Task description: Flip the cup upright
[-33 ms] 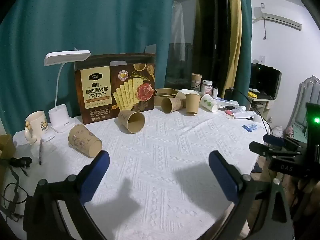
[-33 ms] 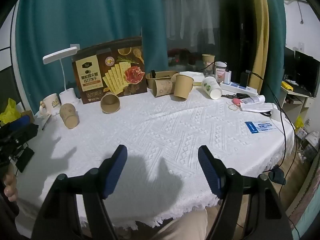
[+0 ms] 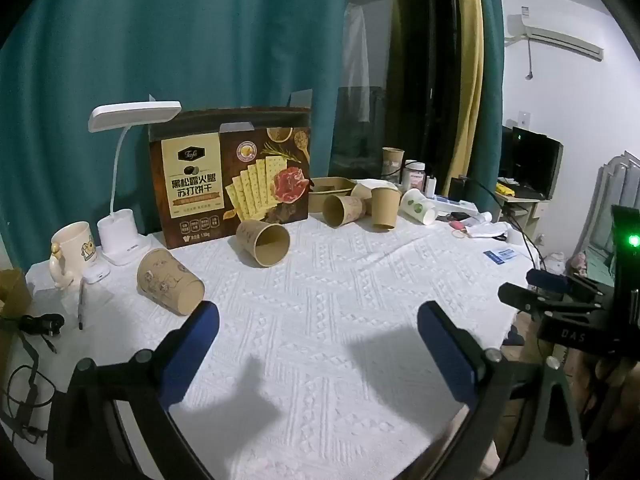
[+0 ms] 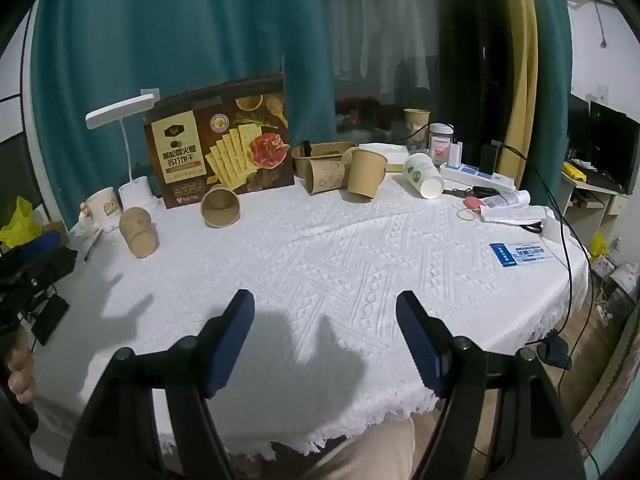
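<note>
Several brown paper cups lie on their sides on the white tablecloth [image 3: 320, 320]. One cup [image 3: 170, 282] lies at the left, just beyond my left gripper's left fingertip; it also shows in the right wrist view [image 4: 139, 231]. A second cup [image 3: 264, 237] lies in front of the cracker box, its mouth facing me; it also shows in the right wrist view [image 4: 220, 205]. A third cup [image 3: 342, 210] lies at the back beside a tilted cup [image 3: 385, 207]. My left gripper [image 3: 318, 324] is open and empty. My right gripper [image 4: 325, 312] is open and empty above the table's near part.
A cracker box [image 3: 230, 184], a white desk lamp [image 3: 120, 216] and a mug [image 3: 72, 246] stand at the back left. A white cup with green print [image 3: 418, 205] lies at the back right, near jars, papers and cables. A blue card [image 4: 522, 254] lies near the right edge.
</note>
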